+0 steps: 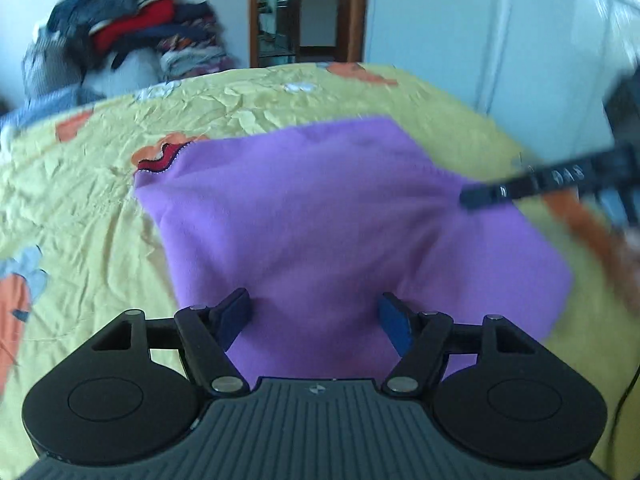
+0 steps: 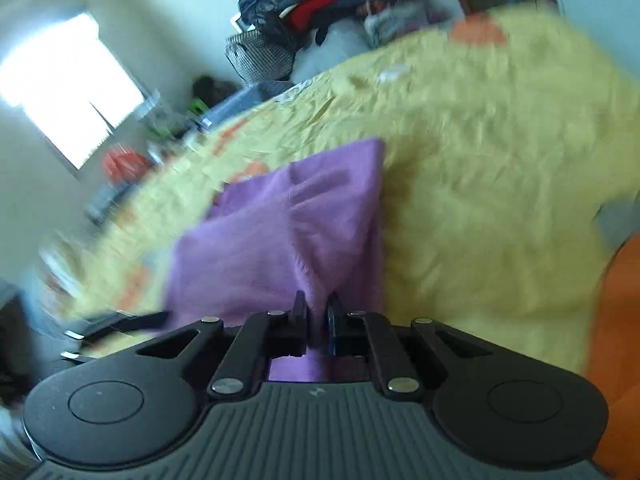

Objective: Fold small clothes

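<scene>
Purple fleece garment (image 1: 320, 216) lies folded on yellow bedspread (image 1: 80, 200), frame centre. Left gripper (image 1: 314, 316) spread wide above near edge, pads clear of cloth. Right gripper (image 2: 317, 320) pinches purple fold, lower centre. Clothes pile (image 1: 132, 20) upper left.

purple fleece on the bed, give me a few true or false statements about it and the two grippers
1. The purple fleece garment lies on a yellow patterned bedspread. True.
2. The left gripper is clamped on the fleece. False: its jaws stand apart, with fleece lying between them but not pinched.
3. The right gripper is shut on a pinch of the purple fleece. True: fabric bunches up between its closed fingers.
4. A red trimmed edge shows at one corner of the fleece. True.
5. The pile of clothes sits on top of the purple fleece. False: it is heaped beyond the far edge of the bed, against the wall.
</scene>
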A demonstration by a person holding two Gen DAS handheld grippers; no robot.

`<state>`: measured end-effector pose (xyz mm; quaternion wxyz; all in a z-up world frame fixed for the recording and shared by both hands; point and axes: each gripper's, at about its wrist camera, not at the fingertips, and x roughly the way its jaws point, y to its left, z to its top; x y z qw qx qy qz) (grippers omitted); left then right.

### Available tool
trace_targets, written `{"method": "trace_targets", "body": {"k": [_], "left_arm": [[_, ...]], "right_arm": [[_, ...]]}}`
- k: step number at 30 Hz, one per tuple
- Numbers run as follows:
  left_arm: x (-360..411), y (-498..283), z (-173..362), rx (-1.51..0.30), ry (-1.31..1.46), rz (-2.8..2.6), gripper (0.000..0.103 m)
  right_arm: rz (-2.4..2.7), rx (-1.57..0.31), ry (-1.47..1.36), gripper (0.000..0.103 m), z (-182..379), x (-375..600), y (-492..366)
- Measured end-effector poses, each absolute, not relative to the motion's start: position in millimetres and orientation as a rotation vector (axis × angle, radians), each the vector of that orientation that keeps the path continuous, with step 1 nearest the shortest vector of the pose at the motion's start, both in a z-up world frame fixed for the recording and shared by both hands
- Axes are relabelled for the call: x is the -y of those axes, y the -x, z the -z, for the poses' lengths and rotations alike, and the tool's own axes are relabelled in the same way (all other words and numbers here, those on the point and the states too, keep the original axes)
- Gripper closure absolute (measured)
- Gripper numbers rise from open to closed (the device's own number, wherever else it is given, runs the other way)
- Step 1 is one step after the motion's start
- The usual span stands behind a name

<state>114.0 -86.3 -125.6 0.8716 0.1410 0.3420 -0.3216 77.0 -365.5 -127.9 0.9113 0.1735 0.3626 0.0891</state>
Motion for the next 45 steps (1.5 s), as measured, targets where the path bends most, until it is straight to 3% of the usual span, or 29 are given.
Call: {"method": "trace_targets", "body": {"k": [2, 4, 8, 12, 13, 16, 18, 19, 20, 24, 25, 26, 31, 37, 40, 45], "left_arm": [[82.5, -103.1, 130.7, -0.688, -0.364, 0.675, 0.031], [76.4, -97.3, 128.1, -0.699, -0.384, 0.686, 0.032], [51.2, -89.2, 108.5, -0.721, -0.230, 0.777, 0.036], [58.7, -74.9, 124.7, -0.738, -0.366, 0.788, 0.035], [57.9, -73.1, 133.6, -0.735, -0.390, 0.776, 0.033], [48.2, -76.8, 133.0, -0.742, -0.355, 0.782, 0.033], [44.2, -78.4, 122.2, -0.749, -0.336, 0.769, 0.036], [43.7, -76.7, 116.6, -0.733, -0.326, 0.770, 0.035], [44.9, -76.5, 111.1, -0.714, -0.312, 0.763, 0.029], [65.6, -83.2, 97.7, -0.696, -0.214, 0.728, 0.022], [72.9, -86.5, 97.8, -0.699, -0.193, 0.700, 0.020], [79.8, -90.6, 98.8, -0.703, -0.174, 0.671, 0.018], [95.1, -103.2, 115.5, -0.764, -0.105, 0.578, 0.014], [99.5, -83.4, 137.5, -0.706, -0.240, 0.556, 0.003], [97.6, -80.5, 139.1, -0.694, -0.252, 0.556, 0.001], [80.5, -90.4, 112.3, -0.709, -0.097, 0.560, 0.004]], "right_arm": [[-0.213, -0.766, -0.414, 0.094, 135.9, 373.6, -72.4], [-0.210, -0.760, -0.478, 0.086, 130.5, 382.0, -63.9], [-0.310, -0.741, -0.518, 0.080, 120.1, 378.9, -33.1], [-0.359, -0.771, -0.403, 0.081, 131.2, 357.8, -1.4], [-0.327, -0.783, -0.316, 0.092, 133.8, 349.2, 2.8], [-0.306, -0.776, -0.274, 0.091, 123.2, 350.7, 5.9], [-0.278, -0.753, -0.317, 0.069, 109.5, 364.6, -5.3], [-0.270, -0.726, -0.374, 0.035, 103.8, 376.4, -14.4], [-0.256, -0.679, -0.419, 0.016, 98.8, 386.9, -25.4], [-0.220, -0.633, -0.484, 0.018, 103.9, 409.4, -93.1], [-0.207, -0.637, -0.467, 0.023, 108.6, 408.9, -109.8], [-0.184, -0.644, -0.447, 0.041, 113.9, 407.0, -124.2], [-0.189, -0.725, -0.457, 0.097, 144.1, 400.6, -161.7], [-0.066, -0.597, -0.173, 0.103, 114.4, 380.6, -152.9], [-0.035, -0.675, -0.175, 0.102, 126.9, 392.2, -165.0], [-0.219, -0.582, -0.309, 0.100, 99.3, 385.3, -100.9]]}}
